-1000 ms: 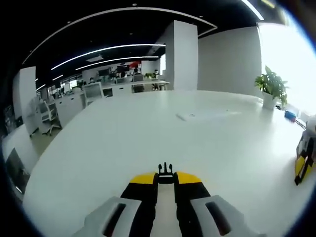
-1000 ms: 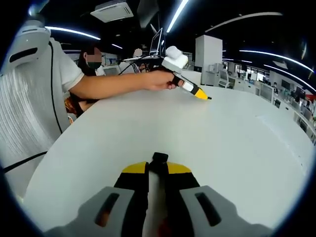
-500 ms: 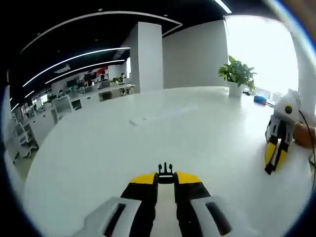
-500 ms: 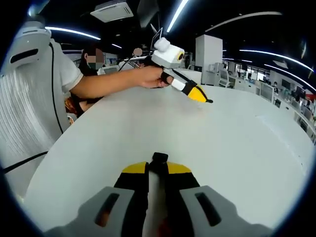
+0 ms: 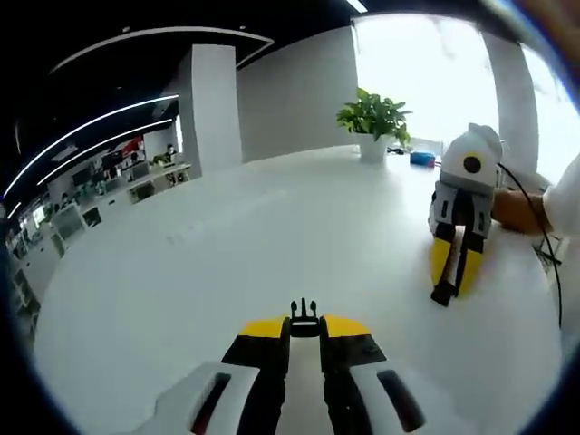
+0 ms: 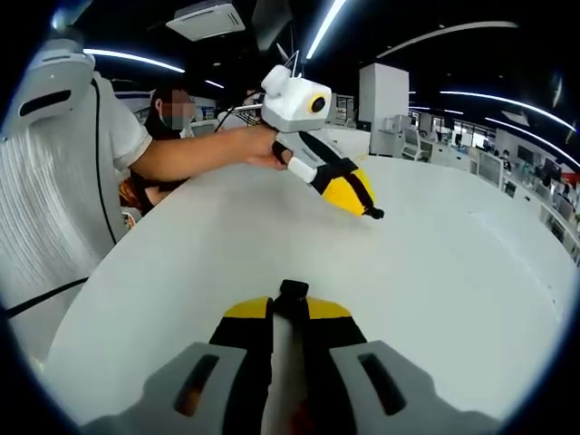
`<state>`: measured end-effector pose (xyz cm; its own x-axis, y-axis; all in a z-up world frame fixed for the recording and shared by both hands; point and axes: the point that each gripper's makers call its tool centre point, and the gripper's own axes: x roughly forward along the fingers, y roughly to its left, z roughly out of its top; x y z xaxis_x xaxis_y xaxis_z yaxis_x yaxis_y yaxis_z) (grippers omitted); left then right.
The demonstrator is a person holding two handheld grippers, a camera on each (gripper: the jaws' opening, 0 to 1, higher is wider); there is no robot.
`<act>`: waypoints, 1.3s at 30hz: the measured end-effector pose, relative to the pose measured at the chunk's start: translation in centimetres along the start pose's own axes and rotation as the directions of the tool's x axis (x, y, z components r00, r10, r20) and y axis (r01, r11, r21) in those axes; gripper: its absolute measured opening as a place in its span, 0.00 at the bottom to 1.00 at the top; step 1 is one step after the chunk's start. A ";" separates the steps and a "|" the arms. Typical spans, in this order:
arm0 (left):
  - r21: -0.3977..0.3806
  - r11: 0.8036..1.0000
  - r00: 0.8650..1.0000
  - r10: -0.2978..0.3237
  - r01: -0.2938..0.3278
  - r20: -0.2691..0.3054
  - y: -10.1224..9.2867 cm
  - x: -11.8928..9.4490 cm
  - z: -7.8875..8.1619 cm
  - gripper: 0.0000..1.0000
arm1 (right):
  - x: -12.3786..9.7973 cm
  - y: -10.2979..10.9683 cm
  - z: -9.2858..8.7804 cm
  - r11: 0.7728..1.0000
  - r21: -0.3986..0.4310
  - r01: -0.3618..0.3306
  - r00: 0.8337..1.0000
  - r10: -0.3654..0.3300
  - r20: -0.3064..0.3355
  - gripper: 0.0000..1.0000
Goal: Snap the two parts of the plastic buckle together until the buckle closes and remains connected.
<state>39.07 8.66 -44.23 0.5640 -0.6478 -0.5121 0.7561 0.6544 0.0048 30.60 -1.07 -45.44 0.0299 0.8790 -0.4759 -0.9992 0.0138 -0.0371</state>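
Note:
In the left gripper view my left gripper (image 5: 304,330) is shut on the black pronged half of the buckle (image 5: 304,311), whose prongs poke out past the yellow tips. My right gripper (image 5: 450,276) comes in from the right, tips down near the white table (image 5: 227,245), with a dark piece at its tip. In the right gripper view my right gripper (image 6: 290,314) is shut on the other black buckle half (image 6: 293,291). Beyond it, the left gripper (image 6: 360,201) hangs over the table in a person's hand (image 6: 258,149), its small black buckle tip (image 6: 372,214) pointing down to the right. The two halves are apart.
A potted plant (image 5: 373,116) and a small blue object (image 5: 421,159) stand at the table's far edge by a bright window. A person in a white shirt (image 6: 82,172) sits at the left of the right gripper view. Office desks and a white pillar (image 5: 213,109) lie behind.
The left gripper has swung toward the right one, which has come further into its view and looks larger. In the right gripper view the left gripper has come closer and turned to face it.

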 end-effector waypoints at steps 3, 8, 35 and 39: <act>0.023 0.999 0.999 -0.032 0.032 -0.002 -0.6 0.0 0.0 0.12 | 0.0 0.0 0.0 1.000 0.000 -0.001 1.000 0.001 0.001 0.11; 0.059 0.993 0.994 -0.106 0.106 0.002 -2.3 -0.2 0.2 0.12 | 0.0 0.0 -0.1 1.000 -0.002 -0.004 1.000 0.004 0.000 0.11; 0.256 0.835 0.873 -0.472 0.487 -0.122 -10.8 -0.4 -1.7 0.12 | -0.1 0.0 0.0 1.000 -0.001 -0.015 1.000 0.015 0.005 0.11; 0.259 0.826 0.866 -0.482 0.501 -0.138 -11.0 -0.3 -2.0 0.12 | -0.1 -0.1 0.1 1.000 0.004 -0.007 1.000 0.007 0.008 0.11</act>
<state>29.89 2.40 -45.81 0.0783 -0.8222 -0.5637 0.9929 0.1151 -0.0300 30.69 -1.11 -45.28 0.0229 0.8830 -0.4689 -0.9995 0.0096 -0.0307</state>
